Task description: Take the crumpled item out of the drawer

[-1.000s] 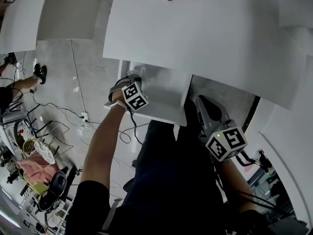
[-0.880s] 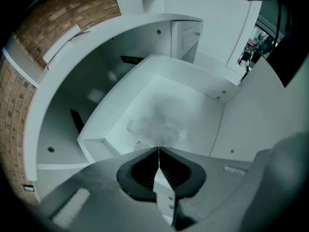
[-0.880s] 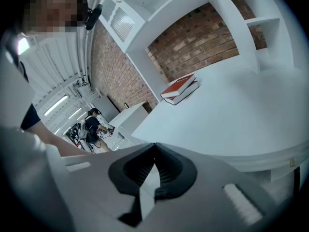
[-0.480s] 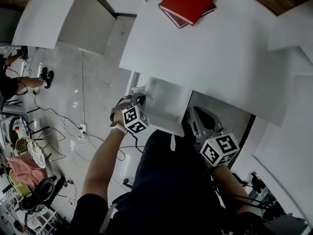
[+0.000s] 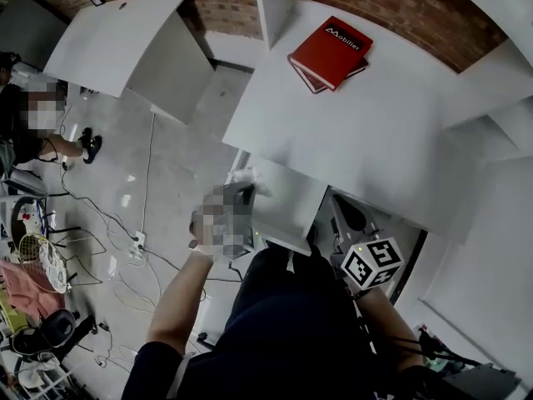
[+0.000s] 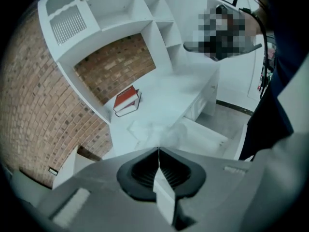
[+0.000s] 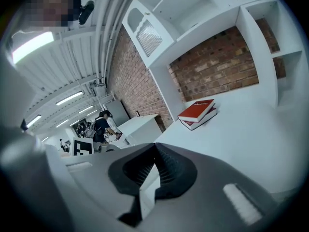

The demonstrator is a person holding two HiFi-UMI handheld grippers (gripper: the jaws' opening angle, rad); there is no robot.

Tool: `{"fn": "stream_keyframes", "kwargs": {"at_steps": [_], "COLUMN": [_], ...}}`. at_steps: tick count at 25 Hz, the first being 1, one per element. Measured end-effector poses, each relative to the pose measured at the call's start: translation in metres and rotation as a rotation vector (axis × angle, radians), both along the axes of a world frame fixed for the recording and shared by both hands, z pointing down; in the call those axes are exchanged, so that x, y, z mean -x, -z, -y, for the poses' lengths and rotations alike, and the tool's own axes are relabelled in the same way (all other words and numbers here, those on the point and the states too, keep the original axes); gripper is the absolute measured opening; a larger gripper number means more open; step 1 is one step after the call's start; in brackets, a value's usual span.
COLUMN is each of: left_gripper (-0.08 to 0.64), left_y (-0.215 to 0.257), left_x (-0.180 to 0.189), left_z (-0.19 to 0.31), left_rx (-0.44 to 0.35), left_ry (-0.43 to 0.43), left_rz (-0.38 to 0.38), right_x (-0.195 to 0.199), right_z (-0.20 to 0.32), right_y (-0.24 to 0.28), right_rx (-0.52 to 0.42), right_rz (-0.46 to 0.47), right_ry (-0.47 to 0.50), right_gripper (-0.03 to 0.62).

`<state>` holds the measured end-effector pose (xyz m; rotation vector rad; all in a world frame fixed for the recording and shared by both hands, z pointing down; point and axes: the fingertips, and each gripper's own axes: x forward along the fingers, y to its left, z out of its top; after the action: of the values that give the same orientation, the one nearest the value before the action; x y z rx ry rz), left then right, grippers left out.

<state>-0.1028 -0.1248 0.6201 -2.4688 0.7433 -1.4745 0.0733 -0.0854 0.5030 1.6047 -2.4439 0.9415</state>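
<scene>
- Hanging at the tips of the left tool [image 5: 242, 192], the crumpled item [image 5: 249, 176] is a small white wad. It is out of the drawer [image 5: 289, 200] and, in the head view, sits over that drawer's left edge.
- In the left gripper view the left tool [image 6: 158, 150] is clenched, its ribbed pads meeting in one thin line. The crumpled item [image 6: 153, 128] shows pale and blurred right at the tips and looks pinched by an edge.
- The drawer is white and stands pulled out from under the front of the desk [image 5: 366, 140], just beyond the person's dark clothing.
- The right tool [image 5: 340, 205] is held beside the drawer's right side, apart from it, with its marker cube [image 5: 372, 263] toward the person.
- The right gripper view shows the right tool [image 7: 155, 146] clenched on itself, with nothing between its pads.
- A red book [image 5: 331, 48] lies on top of a second book at the back of the desk, well apart from the drawer and near the brick wall [image 5: 375, 2].
- A second white table [image 5: 117, 48] stands to the left of the desk, and cables [image 5: 125, 223] trail across the grey floor.
</scene>
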Motion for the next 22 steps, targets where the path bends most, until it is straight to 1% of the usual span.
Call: {"fn": "stream_keyframes", "kwargs": {"at_steps": [6, 9, 12, 15, 17, 20, 22], "left_gripper": [0.006, 0.006, 0.006, 0.006, 0.006, 0.006, 0.006], "left_y": [0.047, 0.066, 0.072, 0.069, 0.063, 0.047, 0.035], "left_x": [-0.014, -0.020, -0.030, -0.044, -0.053, -0.067, -0.076], "left_z": [0.023, 0.036, 0.047, 0.060, 0.068, 0.077, 0.083], "left_rx": [-0.106, -0.132, -0.144, -0.146, -0.134, -0.076, -0.049], "left_ry": [-0.025, -0.045, -0.073, -0.113, -0.139, -0.167, -0.192], "left_rz": [-0.039, -0.048, -0.048, -0.032, -0.021, -0.019, -0.004], "right_x": [0.005, 0.005, -0.003, -0.016, -0.023, -0.032, -0.038], "right_z": [0.004, 0.002, -0.002, -0.006, -0.010, -0.018, -0.024], "right_y": [0.018, 0.033, 0.039, 0.042, 0.042, 0.038, 0.034], "right_rx": [-0.051, -0.063, -0.068, -0.070, -0.065, -0.048, -0.032], "right_rz": [-0.001, -0.010, -0.020, -0.029, -0.032, -0.032, -0.030], "right_ry": [-0.006, -0.019, -0.050, -0.092, -0.119, -0.161, -0.190], "right_gripper": [0.003, 0.003, 0.003, 0.002, 0.002, 0.002, 0.003]}}
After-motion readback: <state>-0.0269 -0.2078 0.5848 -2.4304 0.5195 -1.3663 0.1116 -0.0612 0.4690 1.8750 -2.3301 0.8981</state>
